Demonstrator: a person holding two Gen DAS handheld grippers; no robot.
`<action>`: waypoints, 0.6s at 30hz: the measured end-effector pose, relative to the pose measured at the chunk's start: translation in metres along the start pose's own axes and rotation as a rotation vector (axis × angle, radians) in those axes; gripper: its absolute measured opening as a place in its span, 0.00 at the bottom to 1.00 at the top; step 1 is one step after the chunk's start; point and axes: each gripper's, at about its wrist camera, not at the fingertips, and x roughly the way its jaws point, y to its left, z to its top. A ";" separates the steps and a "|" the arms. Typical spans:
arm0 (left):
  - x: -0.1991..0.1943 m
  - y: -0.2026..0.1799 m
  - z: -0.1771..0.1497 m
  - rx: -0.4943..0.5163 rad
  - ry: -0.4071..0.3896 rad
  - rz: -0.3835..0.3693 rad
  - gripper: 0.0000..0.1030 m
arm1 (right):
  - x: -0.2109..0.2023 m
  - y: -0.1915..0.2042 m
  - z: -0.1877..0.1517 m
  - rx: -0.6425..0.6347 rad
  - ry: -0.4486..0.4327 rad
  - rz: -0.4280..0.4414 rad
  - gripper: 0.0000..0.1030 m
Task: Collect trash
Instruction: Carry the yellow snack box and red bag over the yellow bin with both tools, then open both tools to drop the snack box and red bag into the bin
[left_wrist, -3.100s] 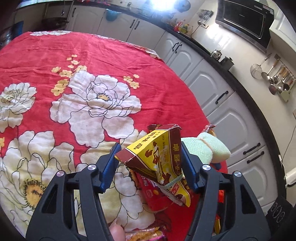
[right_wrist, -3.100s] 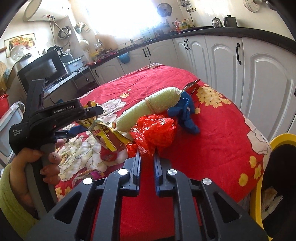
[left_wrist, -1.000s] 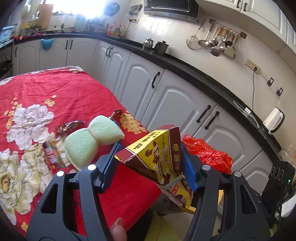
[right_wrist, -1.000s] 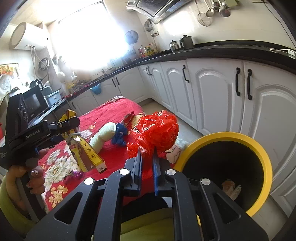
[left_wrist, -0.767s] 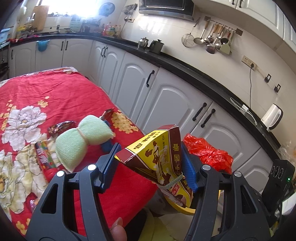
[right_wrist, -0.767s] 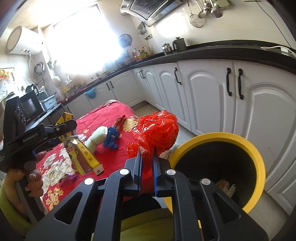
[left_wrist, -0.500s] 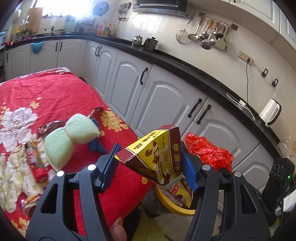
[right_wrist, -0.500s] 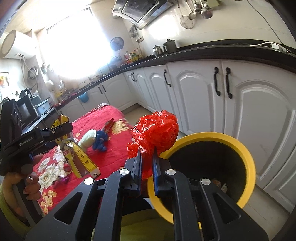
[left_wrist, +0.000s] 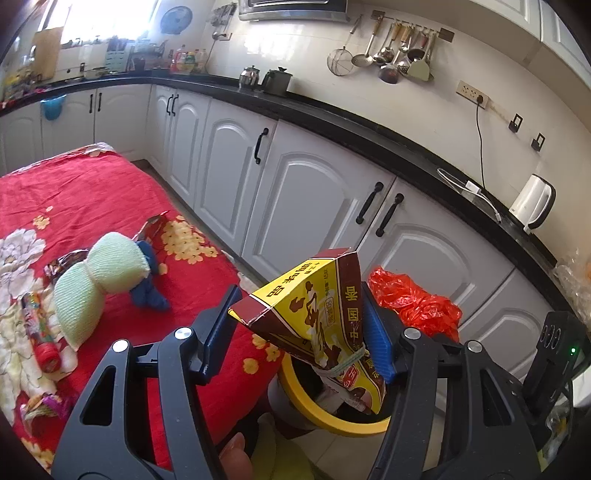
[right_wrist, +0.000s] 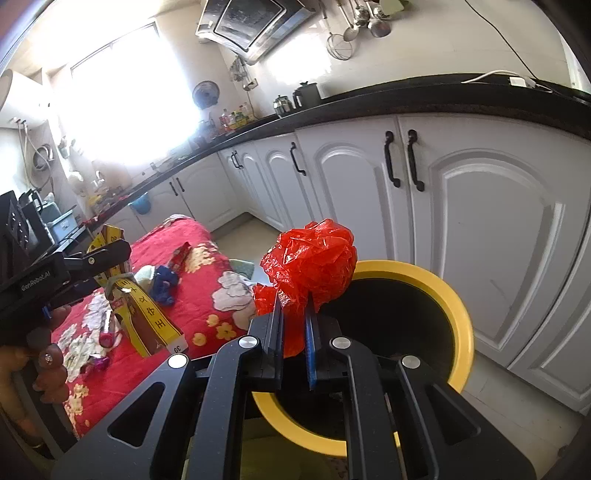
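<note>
Two pieces of trash are in our grip. Our left gripper (left_wrist: 301, 328) pinches a yellow-and-brown carton (left_wrist: 317, 317), whose lower end hangs over the yellow-rimmed bin (right_wrist: 439, 291). Our right gripper (right_wrist: 293, 325), jaws nearly together, clamps a crumpled red plastic bag (right_wrist: 310, 258) above the bin's near rim. Inside the dark bin we see only some pale scraps low down. Wrappers (left_wrist: 40, 332) lie on the red floral cloth (left_wrist: 92, 192).
</note>
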 end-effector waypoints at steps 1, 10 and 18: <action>0.002 -0.002 0.000 0.005 0.001 0.000 0.52 | 0.001 -0.001 -0.001 0.002 0.001 -0.004 0.09; 0.018 -0.019 -0.003 0.041 0.006 -0.002 0.52 | 0.004 -0.017 -0.008 0.034 0.017 -0.031 0.09; 0.037 -0.030 -0.010 0.070 0.030 -0.003 0.52 | 0.013 -0.031 -0.016 0.066 0.057 -0.050 0.09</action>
